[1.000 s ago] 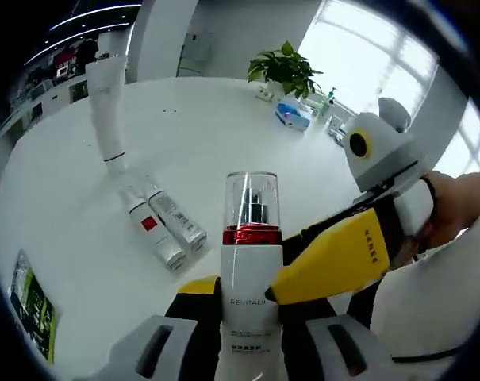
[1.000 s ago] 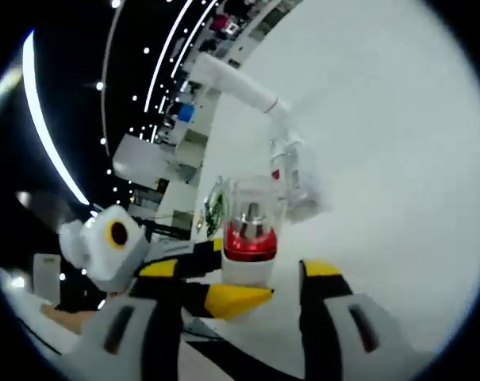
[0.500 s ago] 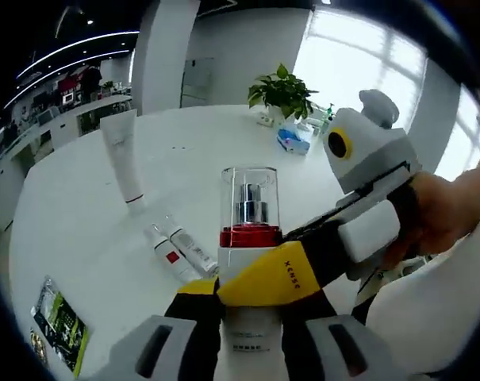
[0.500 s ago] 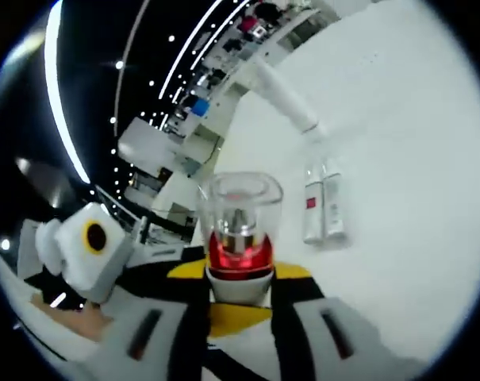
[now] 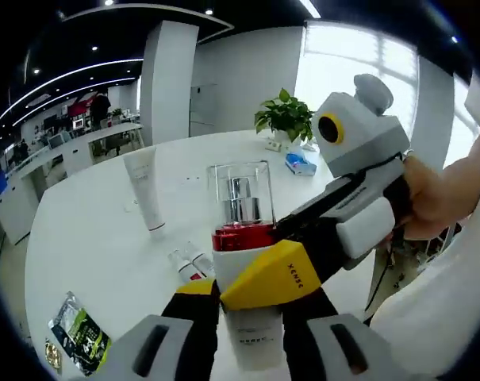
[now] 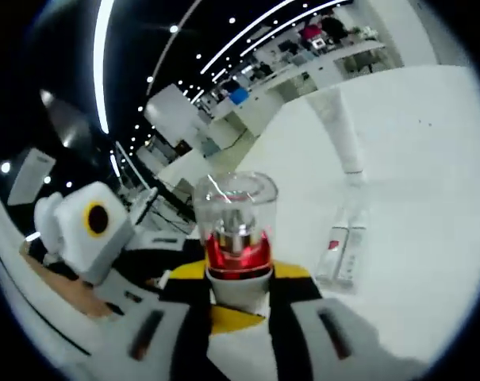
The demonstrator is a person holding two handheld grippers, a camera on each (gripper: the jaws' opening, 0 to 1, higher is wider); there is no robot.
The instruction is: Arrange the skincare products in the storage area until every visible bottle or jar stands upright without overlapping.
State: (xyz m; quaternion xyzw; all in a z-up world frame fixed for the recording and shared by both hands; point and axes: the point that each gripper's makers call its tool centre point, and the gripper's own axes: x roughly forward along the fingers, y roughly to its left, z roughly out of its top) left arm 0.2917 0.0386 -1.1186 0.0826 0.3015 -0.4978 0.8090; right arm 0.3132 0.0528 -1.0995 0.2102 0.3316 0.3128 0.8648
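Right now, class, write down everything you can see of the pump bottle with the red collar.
The pump bottle has a white body with small grey print, a shiny red collar and a clear plastic cap over a silver pump head. It stands upright, gripped on its white body by both tongs: the left tongs and the right tongs each close black-and-yellow jaws around it. It appears lifted clear of the white table.

On the white round table [image 5: 89, 230] we see a potted plant [image 5: 286, 115] at the far edge, a blue pack [image 5: 301, 164] beside it, and a green-printed packet [image 5: 79, 340] near us.
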